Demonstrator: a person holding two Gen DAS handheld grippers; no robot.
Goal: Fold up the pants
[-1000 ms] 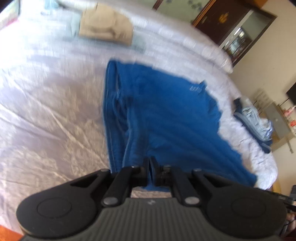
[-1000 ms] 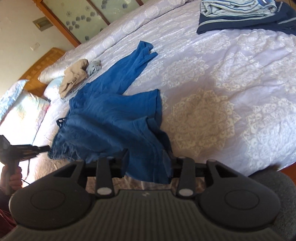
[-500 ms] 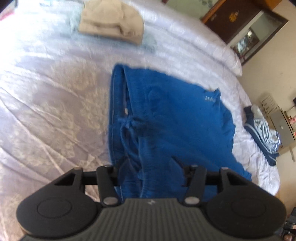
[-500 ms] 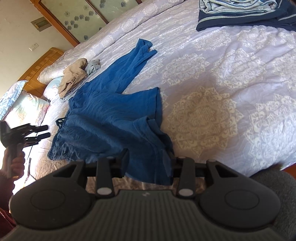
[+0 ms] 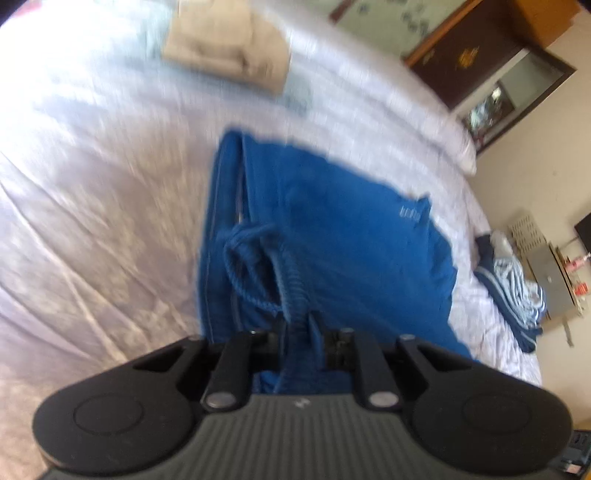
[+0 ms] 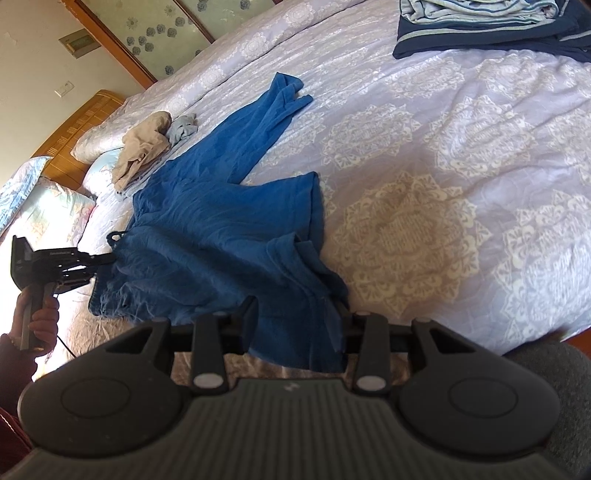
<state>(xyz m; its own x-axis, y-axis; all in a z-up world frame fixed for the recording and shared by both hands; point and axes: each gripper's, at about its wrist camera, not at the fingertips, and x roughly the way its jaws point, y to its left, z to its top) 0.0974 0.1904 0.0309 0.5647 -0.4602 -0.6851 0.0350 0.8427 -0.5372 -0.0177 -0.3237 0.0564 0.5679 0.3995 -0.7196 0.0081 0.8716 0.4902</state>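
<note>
Nearest in the left wrist view, the left hand-held gripper (image 5: 299, 325) has just been closing and now pinches a ridge of the gathered waistband (image 5: 291, 291) of the blue pants (image 5: 332, 236), its jaws nearly together on the fabric. In the right wrist view, the right hand-held gripper (image 6: 295, 325) stands half spread, with a hanging fold of a pant leg between its jaws; whether the pads press on it I cannot tell. The pants lie rumpled across the bed (image 6: 461, 166), one leg (image 6: 269, 107) stretched far up the lilac quilt. The cloth looks light, thin and limp, so it should drape and bunch, not hold shape; the thicker waistband and the leg hems look like the surest places to grip. Further off lie a tan garment (image 6: 142, 151) and a striped folded pile (image 6: 491, 22).
</note>
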